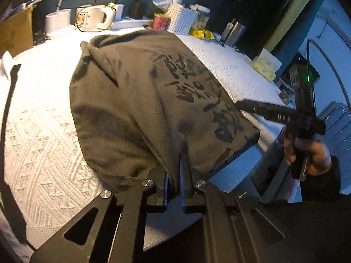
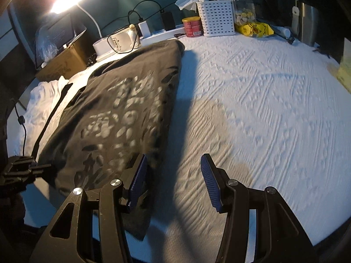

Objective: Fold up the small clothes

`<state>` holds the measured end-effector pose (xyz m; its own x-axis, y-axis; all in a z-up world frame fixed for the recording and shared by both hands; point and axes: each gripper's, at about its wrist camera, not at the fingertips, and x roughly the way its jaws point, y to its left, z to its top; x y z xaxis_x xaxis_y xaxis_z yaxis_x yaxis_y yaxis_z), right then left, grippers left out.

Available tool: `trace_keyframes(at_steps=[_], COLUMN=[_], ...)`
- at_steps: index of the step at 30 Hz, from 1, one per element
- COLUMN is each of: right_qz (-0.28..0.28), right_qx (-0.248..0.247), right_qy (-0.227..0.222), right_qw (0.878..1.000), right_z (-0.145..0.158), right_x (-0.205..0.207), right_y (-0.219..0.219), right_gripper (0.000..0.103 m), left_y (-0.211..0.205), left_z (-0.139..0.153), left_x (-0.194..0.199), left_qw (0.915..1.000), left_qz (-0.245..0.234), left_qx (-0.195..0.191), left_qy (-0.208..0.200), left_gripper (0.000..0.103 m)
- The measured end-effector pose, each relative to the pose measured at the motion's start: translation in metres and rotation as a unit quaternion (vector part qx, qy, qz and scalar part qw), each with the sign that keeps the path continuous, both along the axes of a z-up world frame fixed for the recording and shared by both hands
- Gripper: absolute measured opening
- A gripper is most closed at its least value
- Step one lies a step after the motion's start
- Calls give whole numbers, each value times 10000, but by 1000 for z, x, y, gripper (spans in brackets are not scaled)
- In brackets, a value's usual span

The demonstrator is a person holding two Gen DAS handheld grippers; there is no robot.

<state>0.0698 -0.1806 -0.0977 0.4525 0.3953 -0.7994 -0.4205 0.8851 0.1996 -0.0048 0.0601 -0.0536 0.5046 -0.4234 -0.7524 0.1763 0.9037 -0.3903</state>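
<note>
White textured bedspread (image 2: 263, 100), dark printed shirt (image 1: 136, 100) spread on its left part. Left gripper (image 1: 174, 188) angled down, jaws pinched shut on shirt's near edge. Right gripper (image 2: 173, 182) angled down, jaws wide apart, nothing between them, beside shirt's right edge. Hand (image 1: 311, 153) grips the right tool's handle.

The left gripper's (image 1: 174, 182) fingertips were buried in the dark shirt (image 1: 136, 100); its print was blurred in the right wrist view.
</note>
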Motion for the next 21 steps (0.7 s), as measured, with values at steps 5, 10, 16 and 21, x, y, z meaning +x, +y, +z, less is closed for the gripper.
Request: trace_keyframes(at_steps=[5, 10, 16, 21], right_qz=[99, 212, 423, 511], right_qx=[42, 132, 0, -231], right_qy=[63, -4, -337, -667], right_qw=[9999, 9997, 9985, 9962], right_z=[-4, -7, -12, -12], right_x=[-15, -29, -45, -54], right_y=[7, 13, 16, 14], right_gripper=[54, 54, 24, 7], left_y=[11, 11, 8, 4], left_z=[4, 4, -3, -12], left_x=[-9, -12, -14, -15], left_qw=[9999, 9998, 9997, 9997], left_qz=[124, 178, 222, 233], left_qx=[-70, -81, 0, 39], left_qy=[-27, 6, 50, 81], left_gripper=[5, 5, 5, 5])
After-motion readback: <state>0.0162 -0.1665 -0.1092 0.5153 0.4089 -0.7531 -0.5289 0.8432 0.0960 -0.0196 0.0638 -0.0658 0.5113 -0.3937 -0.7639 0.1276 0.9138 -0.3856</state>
